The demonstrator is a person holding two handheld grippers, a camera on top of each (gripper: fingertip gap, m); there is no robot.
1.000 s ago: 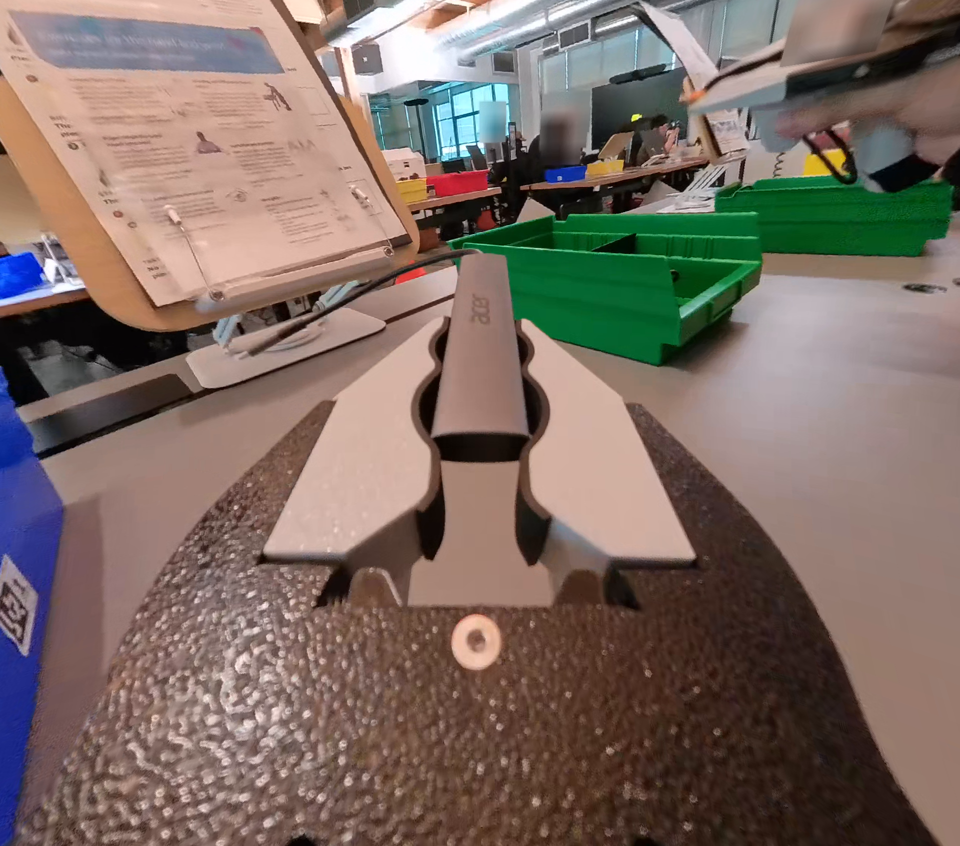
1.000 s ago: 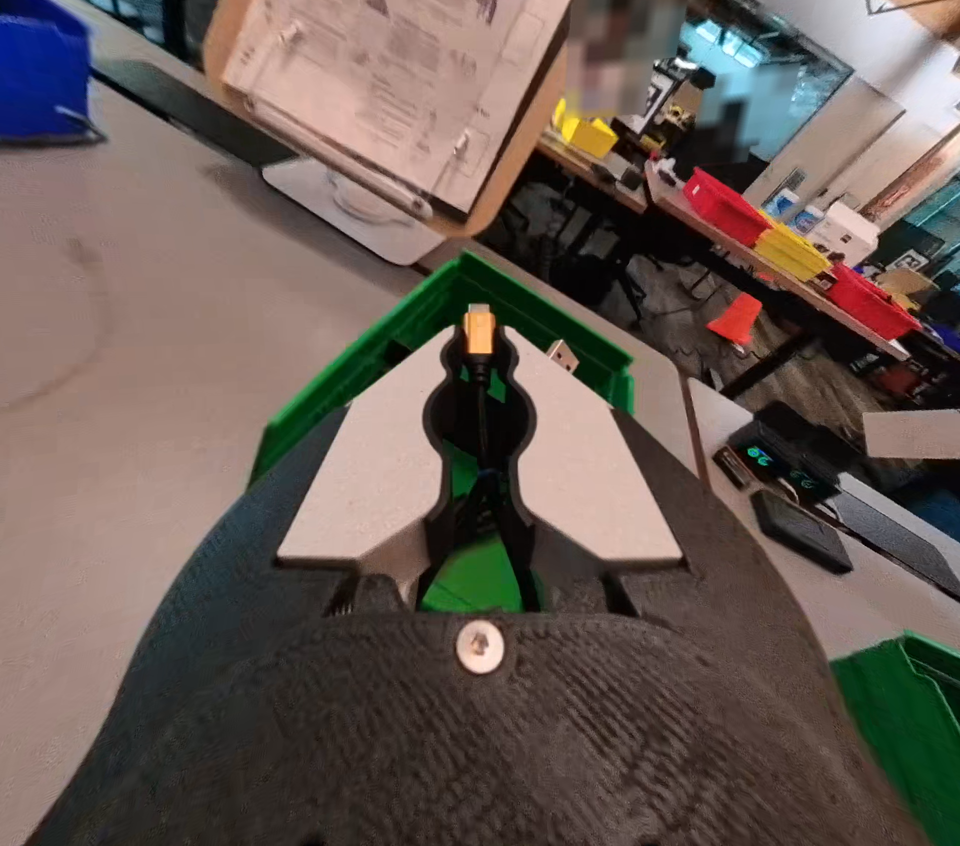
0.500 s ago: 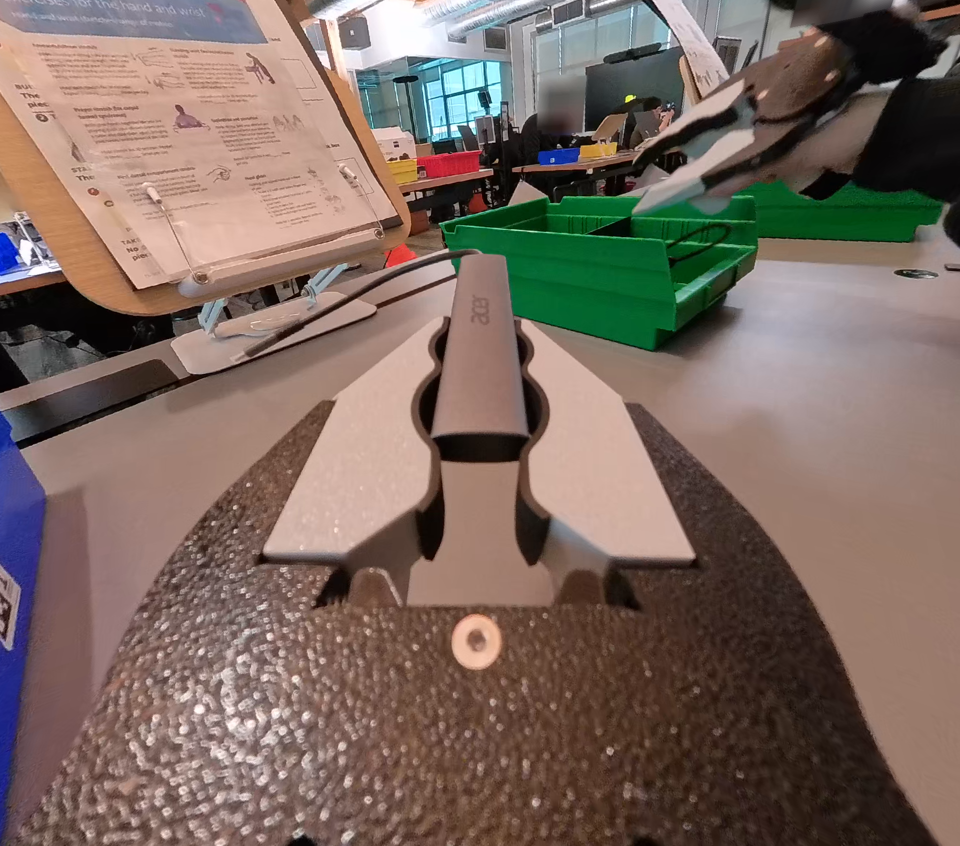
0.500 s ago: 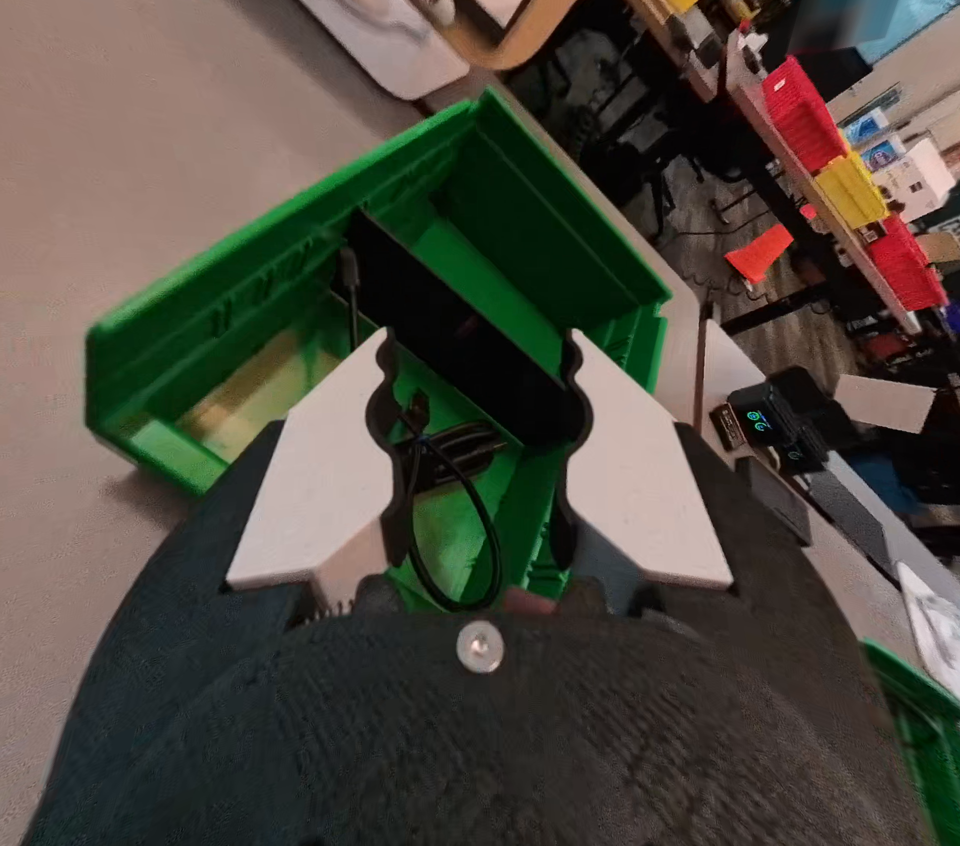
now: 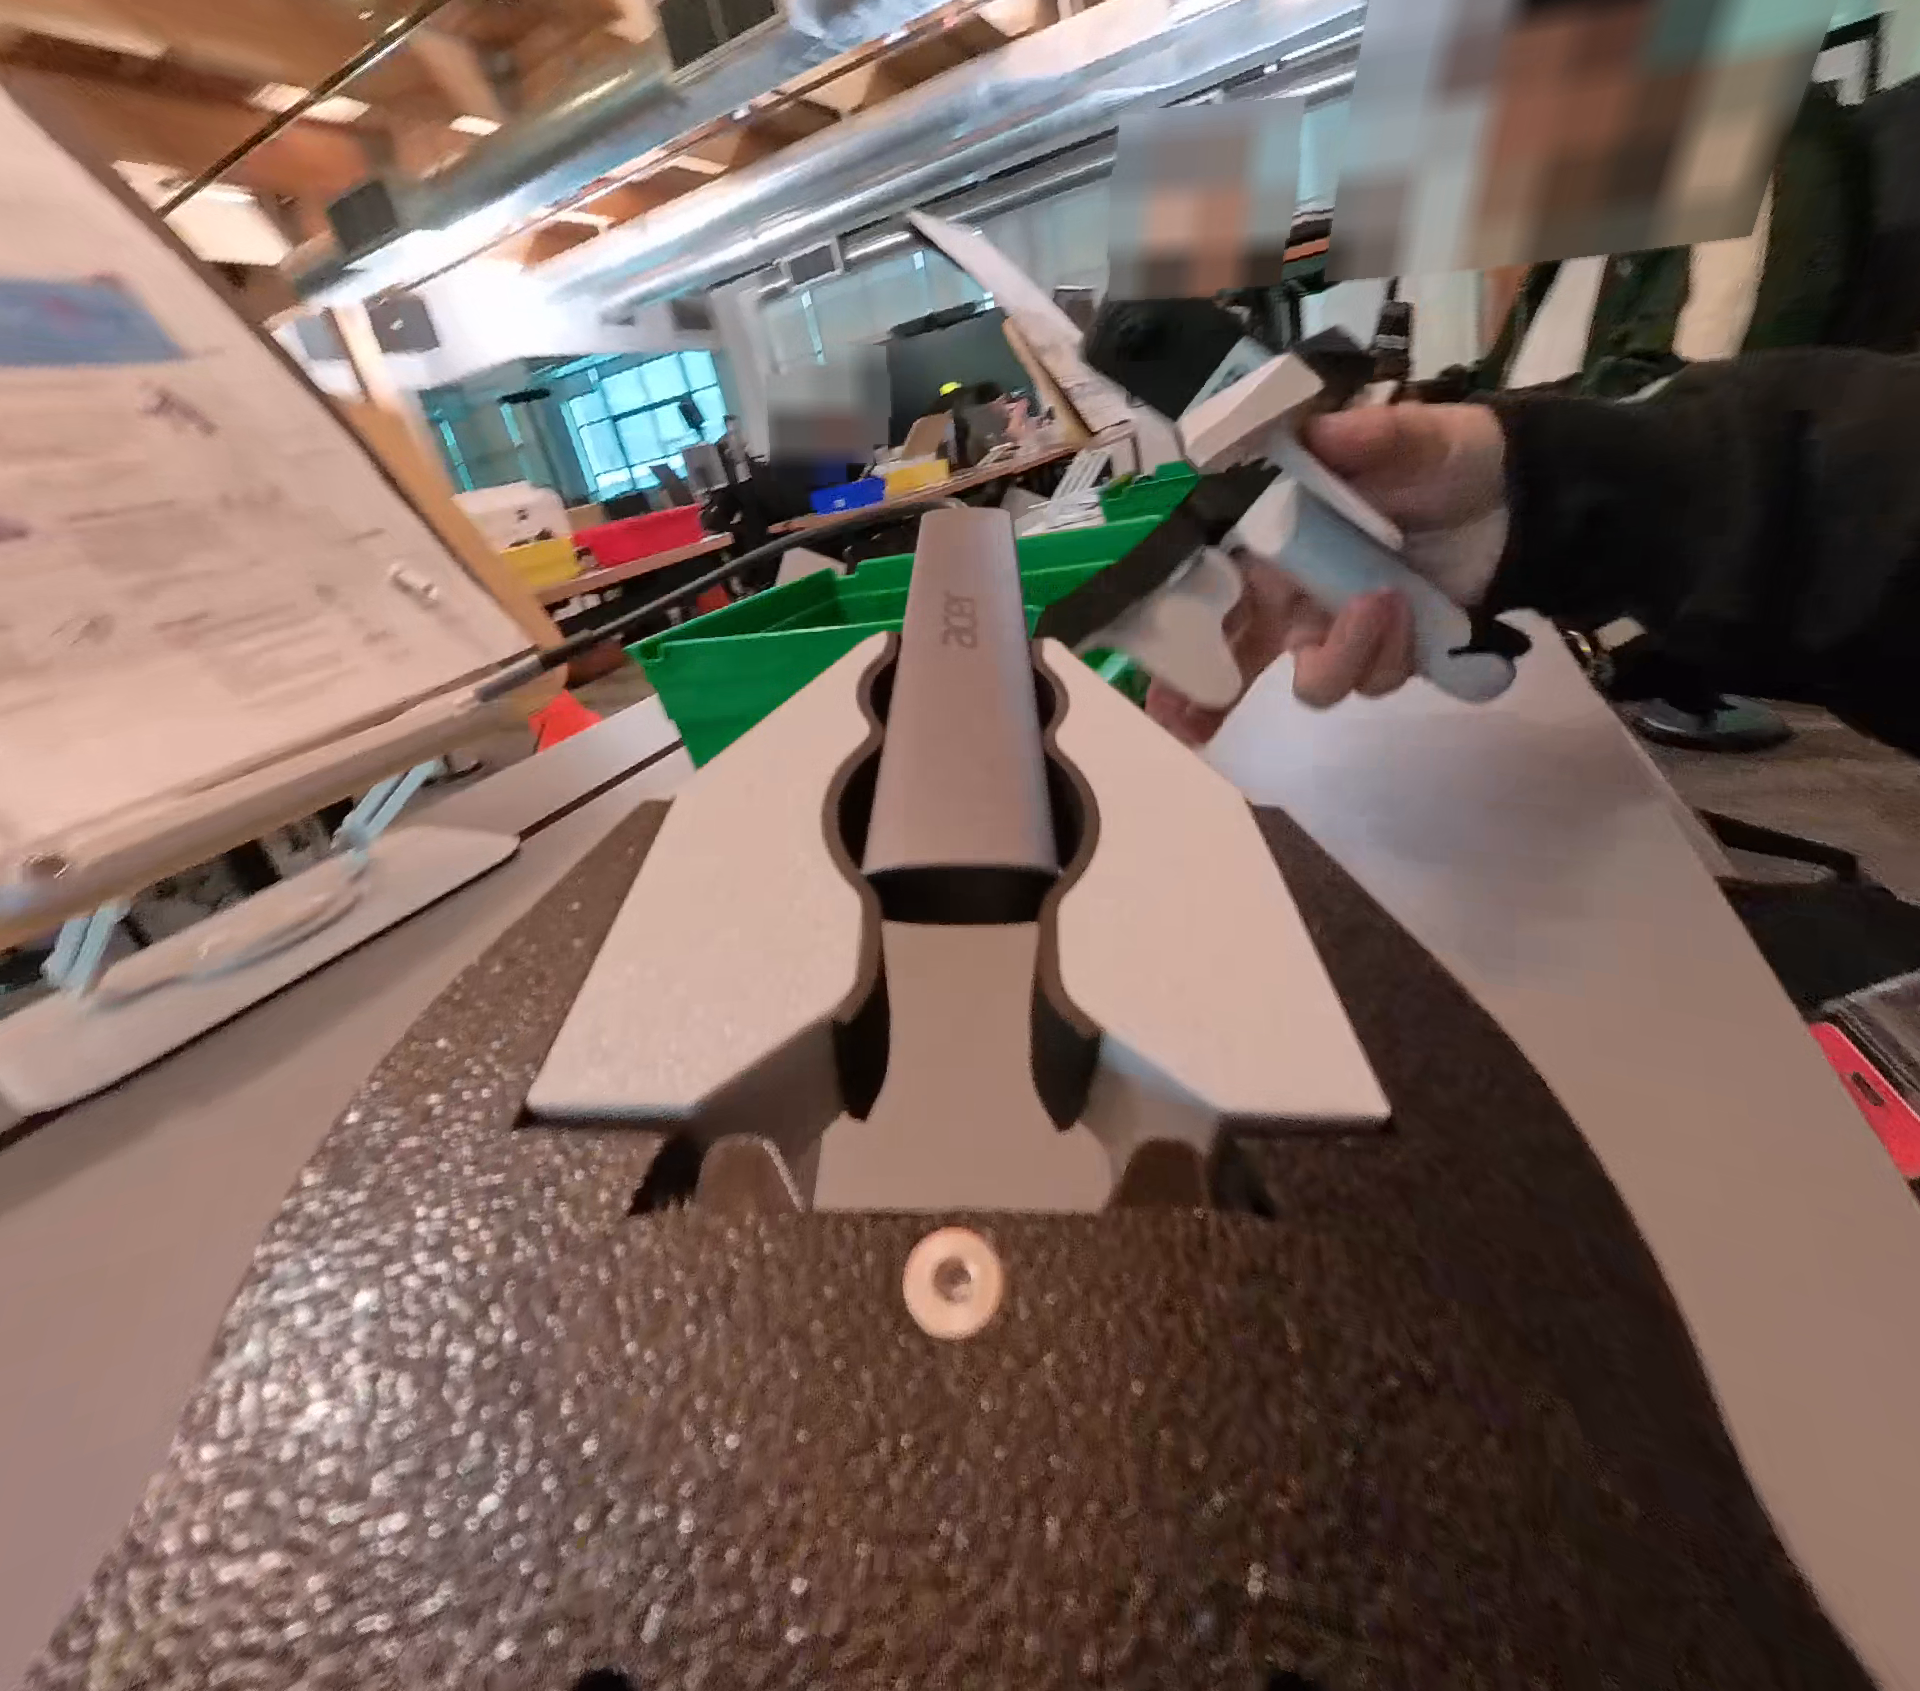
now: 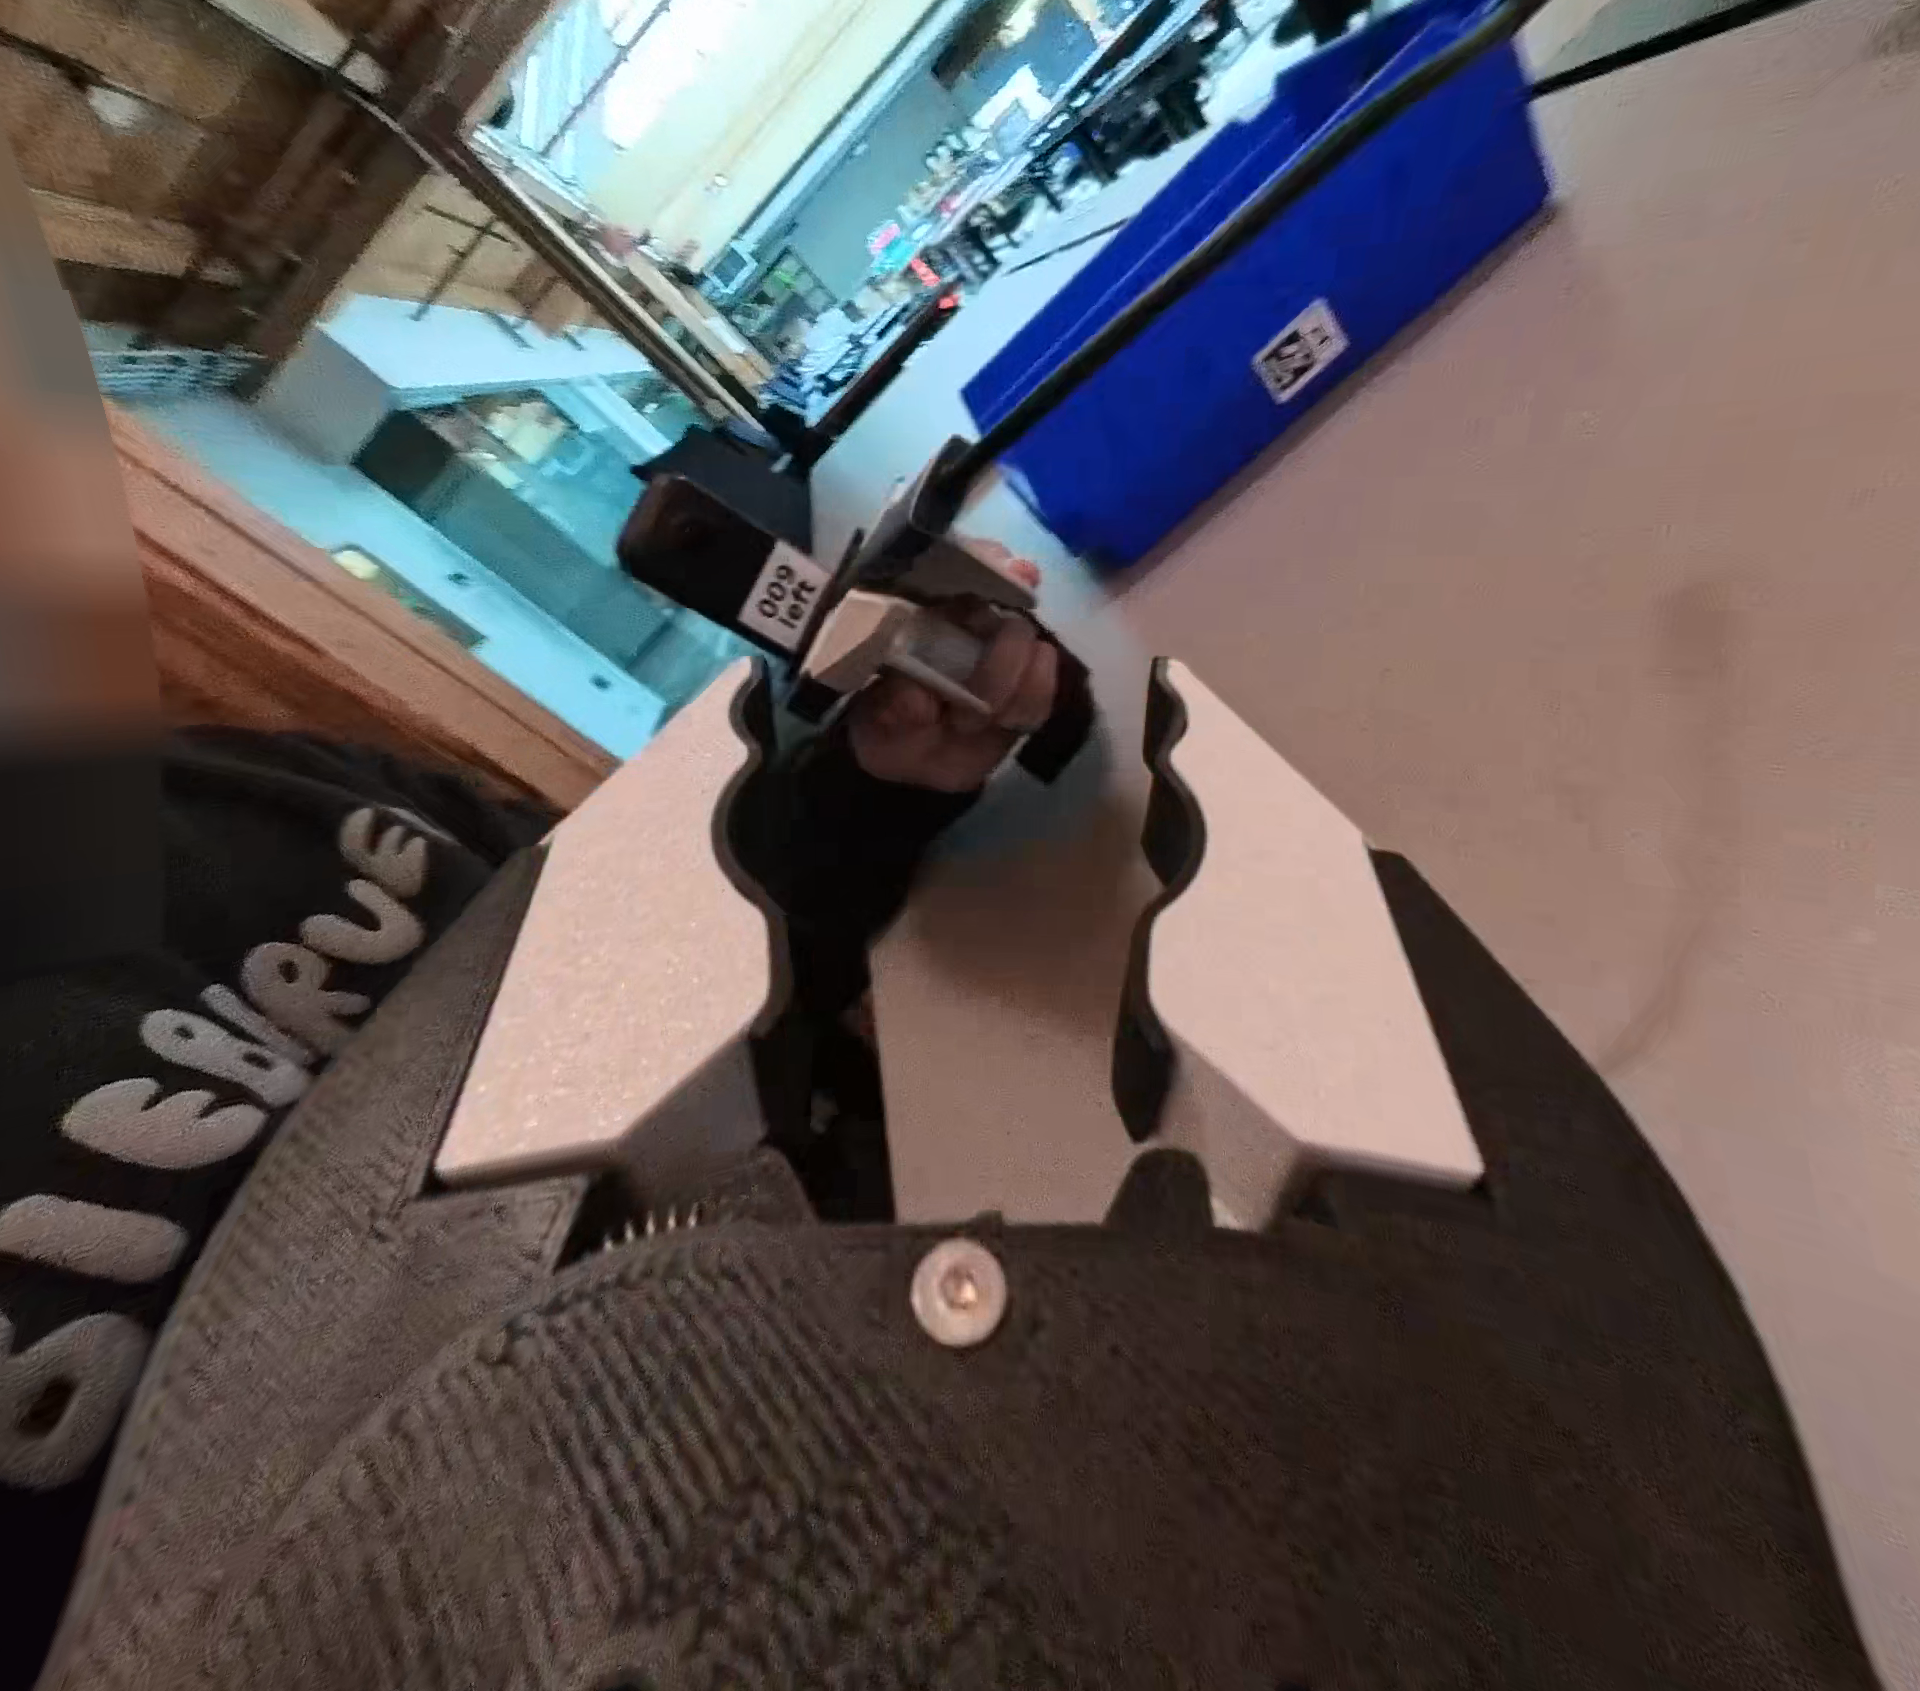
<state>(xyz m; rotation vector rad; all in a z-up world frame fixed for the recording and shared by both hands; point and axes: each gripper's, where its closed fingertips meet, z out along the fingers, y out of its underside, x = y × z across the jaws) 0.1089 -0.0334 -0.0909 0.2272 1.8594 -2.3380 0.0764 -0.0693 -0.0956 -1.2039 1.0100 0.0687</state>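
Note:
My left gripper [image 5: 961,654] is shut on a slim grey adapter [image 5: 961,706] that sticks out forward between the fingers. A black cable [image 5: 665,602] runs from the adapter's far end to the left. The gripper is held above the grey table [image 5: 1455,810], in front of a green bin [image 5: 758,675]. My right gripper [image 6: 956,685] is open and empty. It points across the table at the left gripper, where the adapter [image 6: 904,519] also shows. A hand [image 5: 1392,478] holds the right gripper's handle [image 5: 1340,561] by the green bin.
A tilted document stand with a printed sheet [image 5: 208,561] stands at the left on a white base [image 5: 260,945]. A blue bin [image 6: 1299,332] sits on the table beyond the left gripper. A person's dark sleeve [image 5: 1714,540] is at the right.
My right gripper opened and let the orange-tipped cable drop into the green bin, then swung round to face the left gripper. My left gripper tilted up, still holding the adapter.

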